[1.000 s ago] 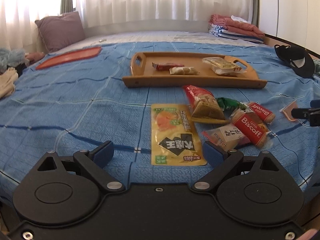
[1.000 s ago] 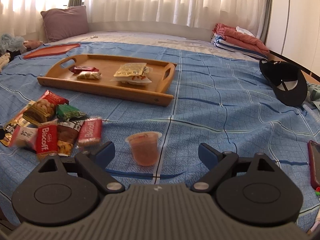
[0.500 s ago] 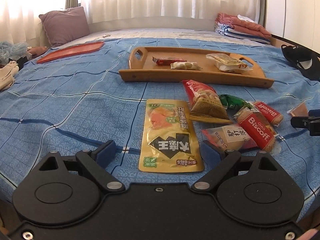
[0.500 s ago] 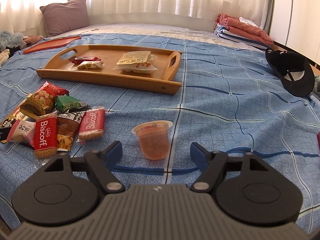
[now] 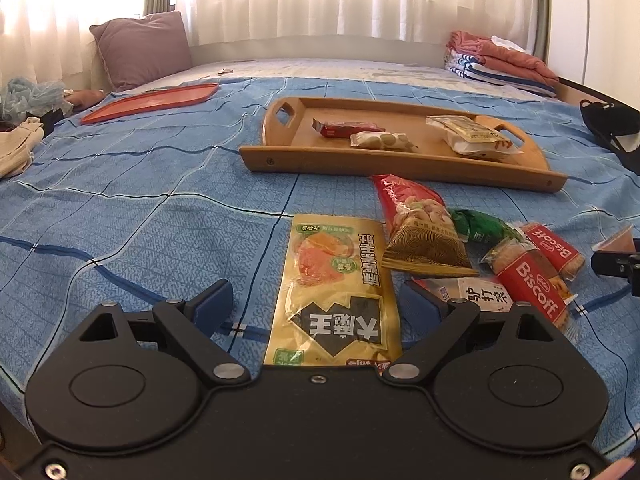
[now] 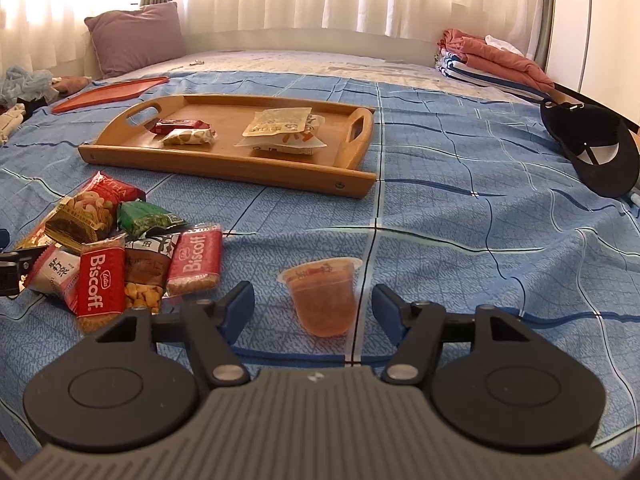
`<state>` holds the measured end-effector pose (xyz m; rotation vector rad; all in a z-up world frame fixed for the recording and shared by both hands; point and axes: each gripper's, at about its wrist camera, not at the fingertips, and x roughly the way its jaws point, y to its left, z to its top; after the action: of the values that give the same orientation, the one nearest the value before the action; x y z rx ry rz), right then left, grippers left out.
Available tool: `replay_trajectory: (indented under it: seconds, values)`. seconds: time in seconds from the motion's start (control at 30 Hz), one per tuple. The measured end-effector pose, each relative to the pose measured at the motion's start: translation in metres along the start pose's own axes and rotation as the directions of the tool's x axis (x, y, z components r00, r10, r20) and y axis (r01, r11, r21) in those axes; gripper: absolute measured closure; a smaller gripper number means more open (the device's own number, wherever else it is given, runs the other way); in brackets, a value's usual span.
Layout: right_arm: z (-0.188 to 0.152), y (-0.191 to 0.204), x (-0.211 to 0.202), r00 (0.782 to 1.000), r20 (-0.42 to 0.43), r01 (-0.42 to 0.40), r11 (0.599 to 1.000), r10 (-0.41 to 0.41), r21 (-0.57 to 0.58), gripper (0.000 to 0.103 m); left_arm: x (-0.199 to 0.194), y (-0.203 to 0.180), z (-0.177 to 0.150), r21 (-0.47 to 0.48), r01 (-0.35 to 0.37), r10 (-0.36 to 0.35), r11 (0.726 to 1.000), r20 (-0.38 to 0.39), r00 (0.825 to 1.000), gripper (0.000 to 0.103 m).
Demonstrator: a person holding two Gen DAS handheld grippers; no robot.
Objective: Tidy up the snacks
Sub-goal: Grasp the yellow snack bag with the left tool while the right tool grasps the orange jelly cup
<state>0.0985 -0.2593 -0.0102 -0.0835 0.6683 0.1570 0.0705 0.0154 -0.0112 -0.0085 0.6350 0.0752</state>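
A wooden tray (image 5: 280, 162) (image 6: 224, 172) on the blue bedspread holds a red bar, a pale nut packet and a stacked yellow-and-white packet. In the left wrist view my left gripper (image 5: 318, 300) is open, its jaws either side of a flat yellow snack pouch (image 5: 336, 292). To the right lies a pile of snacks with Biscoff packets (image 5: 528, 284) (image 6: 98, 280). In the right wrist view my right gripper (image 6: 314, 306) is open, its jaws either side of an upright orange jelly cup (image 6: 322, 294), not touching it.
A red flat lid (image 5: 152, 100) and a purple pillow (image 5: 140, 46) lie far left. Folded towels (image 6: 496, 60) sit at the back right. A black cap (image 6: 592, 152) lies on the right. Clothes lie at the left edge (image 5: 18, 148).
Both grippers have moved forward and lower. The yellow pouch now lies between the left jaws. The right jaws have narrowed around the jelly cup.
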Motion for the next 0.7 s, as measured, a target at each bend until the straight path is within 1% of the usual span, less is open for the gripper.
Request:
replay_trajectory:
  seconds: [0.07,0.1,0.17,0.23,0.27,0.3,0.37,0.4,0.43,0.47,0.5,0.53,0.7]
  values:
    - [0.000,0.002,0.001,1.000,0.000,-0.003,1.000,0.003,-0.002,0.027,0.002,0.000,0.001,-0.006,0.002,-0.002,1.000,-0.003,1.000,0.015]
    - [0.000,0.002,0.001,1.000,0.000,-0.005,1.000,0.005,-0.003,0.028,0.003,0.000,0.002,-0.008,0.004,-0.004,1.000,-0.005,1.000,0.017]
    - [0.000,0.004,0.001,1.000,0.000,-0.007,1.000,0.007,-0.003,0.029,0.004,-0.001,0.002,-0.004,0.009,-0.009,1.000,-0.003,1.000,0.024]
    - [0.000,0.005,0.002,1.000,-0.001,-0.013,1.000,0.013,-0.003,0.030,0.003,-0.002,0.002,0.013,0.025,-0.025,1.000,0.001,1.000,0.036]
    - [0.000,0.006,0.001,1.000,0.000,-0.012,1.000,0.012,-0.004,0.031,0.001,-0.004,0.001,0.024,0.038,-0.038,0.999,0.004,0.999,0.040]
    - [0.001,0.006,0.001,1.000,0.001,-0.011,1.000,0.011,-0.007,0.036,0.000,-0.006,0.001,0.037,0.048,-0.049,0.998,0.005,0.999,0.042]
    - [0.001,0.006,0.001,1.000,0.002,-0.008,1.000,0.008,-0.008,0.040,-0.003,-0.009,0.000,0.054,0.057,-0.057,0.997,0.005,0.998,0.042]
    - [0.001,0.006,0.002,1.000,0.002,-0.008,1.000,0.009,-0.004,0.043,-0.004,-0.008,-0.001,0.055,0.061,-0.062,0.997,0.006,0.998,0.042]
    - [0.002,0.006,0.001,1.000,0.002,-0.008,1.000,0.008,0.001,0.045,-0.005,-0.008,-0.002,0.050,0.066,-0.066,0.997,0.006,0.998,0.043]
    - [0.002,0.005,0.001,1.000,0.003,-0.006,1.000,0.006,0.006,0.047,-0.006,-0.007,-0.002,0.044,0.069,-0.069,0.997,0.006,0.998,0.043]
    - [0.002,0.004,0.001,1.000,0.005,-0.002,1.000,0.002,0.010,0.053,-0.008,-0.005,-0.002,0.039,0.070,-0.071,0.997,0.005,0.997,0.043]
    - [0.002,0.003,0.000,1.000,0.008,0.005,1.000,-0.005,0.014,0.055,-0.009,-0.005,-0.003,0.036,0.072,-0.072,0.997,0.004,0.997,0.043]
    - [0.002,-0.001,-0.004,1.000,0.008,0.005,0.999,-0.005,0.033,0.056,-0.017,-0.001,-0.003,0.024,0.081,-0.081,0.996,-0.002,0.997,0.043]
